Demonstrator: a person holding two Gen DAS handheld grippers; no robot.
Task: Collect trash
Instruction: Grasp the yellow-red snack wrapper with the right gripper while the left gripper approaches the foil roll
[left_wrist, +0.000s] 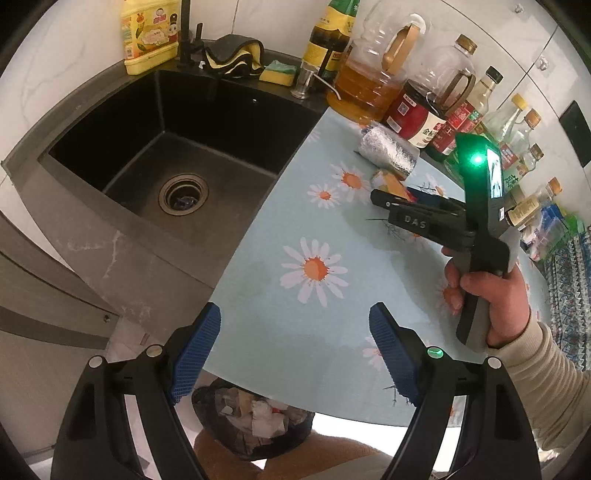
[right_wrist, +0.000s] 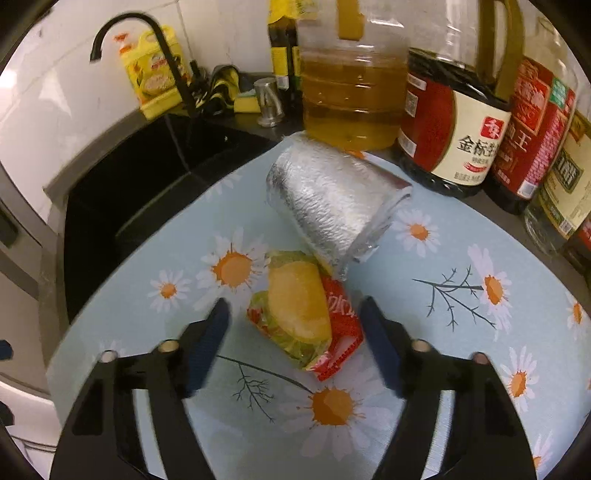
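1. A dark trash bin (left_wrist: 255, 424) stands on the floor below the table edge, filled with crumpled paper and scraps.
2. The black sink (left_wrist: 166, 147) is bare but for something dark caught in its drain.
3. A large clear jug (right_wrist: 351, 92) at the back of the table holds amber oil in its lower part; the dark soy bottle (right_wrist: 450, 122) beside it looks nearly full.
4. Two pieces of trash lie on the daisy-print table (left_wrist: 295, 236): a silver foil-lined pouch (right_wrist: 332, 206) on its side, and a red-and-yellow snack wrapper (right_wrist: 306, 317) touching its lower end.
5. The right gripper (right_wrist: 295, 325) is over the wrapper, which lies between its two blue pads; the right pad is at the wrapper's edge, the left one apart from it, so nothing is clamped.
6. The left gripper (left_wrist: 295, 332) is wide apart and empty, above the table's near edge.
7. Bottles crowd the back row, close behind the pouch.
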